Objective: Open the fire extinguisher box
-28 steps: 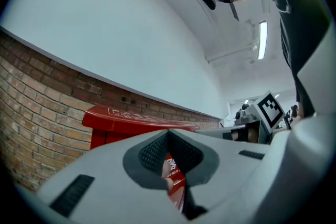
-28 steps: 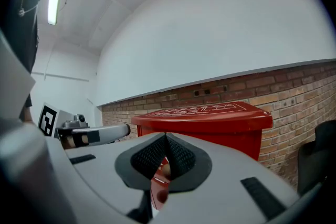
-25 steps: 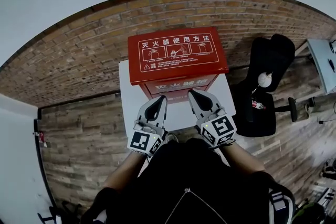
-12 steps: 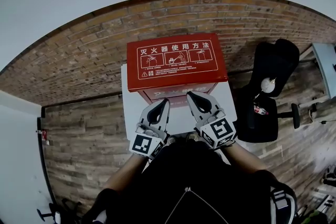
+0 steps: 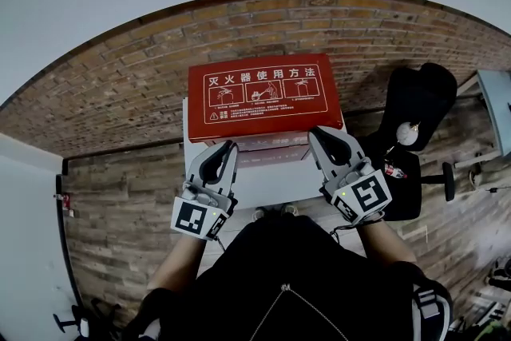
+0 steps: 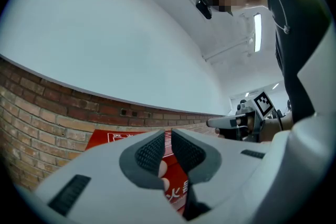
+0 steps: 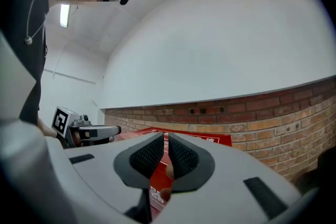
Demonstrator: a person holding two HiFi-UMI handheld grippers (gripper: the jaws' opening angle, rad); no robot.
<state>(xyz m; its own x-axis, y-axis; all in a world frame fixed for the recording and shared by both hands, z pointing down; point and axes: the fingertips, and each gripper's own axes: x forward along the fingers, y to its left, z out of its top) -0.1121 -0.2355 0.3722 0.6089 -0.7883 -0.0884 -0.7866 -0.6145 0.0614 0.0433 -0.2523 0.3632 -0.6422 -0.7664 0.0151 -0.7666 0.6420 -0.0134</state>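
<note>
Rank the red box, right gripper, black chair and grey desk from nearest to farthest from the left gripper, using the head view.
From the left gripper, jaws opening, nothing between them:
1. red box, just ahead of its tips.
2. right gripper, across to the right.
3. black chair, beyond that gripper.
4. grey desk, at the far right edge.

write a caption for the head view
At a red fire extinguisher box, left gripper opening empty jaws, right gripper shut

The red box lid [image 5: 265, 96] is headed in white characters: 灭火器使用方法.
</note>
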